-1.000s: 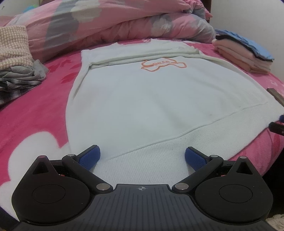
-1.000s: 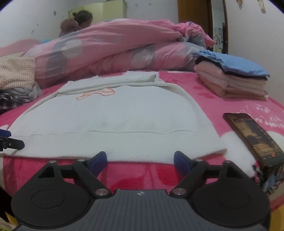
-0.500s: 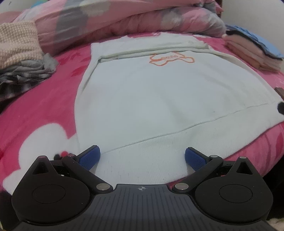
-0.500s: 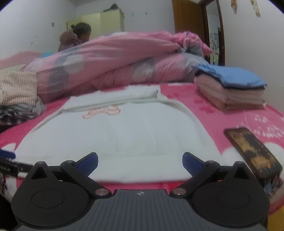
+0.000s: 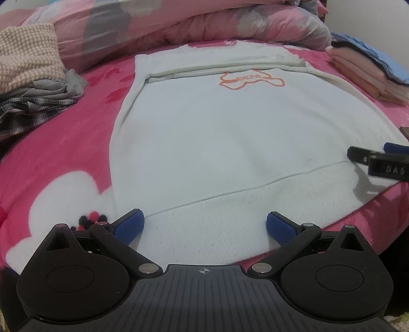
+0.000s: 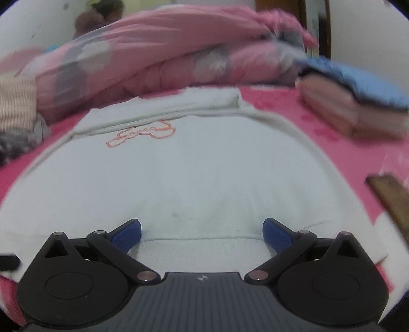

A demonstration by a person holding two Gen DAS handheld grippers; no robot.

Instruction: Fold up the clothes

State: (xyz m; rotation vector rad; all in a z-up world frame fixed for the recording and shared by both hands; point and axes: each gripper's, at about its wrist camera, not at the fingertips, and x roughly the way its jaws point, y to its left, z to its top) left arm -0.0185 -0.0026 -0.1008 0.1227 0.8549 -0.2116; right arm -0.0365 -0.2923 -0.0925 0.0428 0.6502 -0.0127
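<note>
Lying flat on the pink bedspread (image 5: 64, 143), the white sweatshirt (image 5: 230, 143) has its ribbed hem toward both cameras and its sleeves folded across the top, just above an orange outline print (image 5: 251, 80). The left gripper (image 5: 204, 226) hangs over the hem near the garment's left corner, its blue pads (image 5: 127, 226) spread wide with only the ribbed band between them; neither pad presses on the cloth. The right gripper (image 6: 202, 231) sits over the hem nearer the other corner, its jaws also spread wide, with white fabric between the blue pads (image 6: 277, 236) but not pinched. In the left wrist view the tip of the right gripper (image 5: 378, 163) shows at the right edge, resting over the sweatshirt's hem corner.

Behind the sweatshirt a pink and grey quilt (image 5: 179, 23) is bunched along the far side of the bed. To the left lies a heap of clothes (image 5: 35, 84): a checked beige piece on top, grey and plaid ones under it. To the right stands a folded stack (image 6: 355, 109), pink pieces with a blue one on top. A dark flat object (image 6: 391, 201) lies on the bedspread just beside the sweatshirt's right edge; it is too blurred to identify. A person (image 6: 99, 15) shows far behind the quilt in the right wrist view, which is smeared throughout.
</note>
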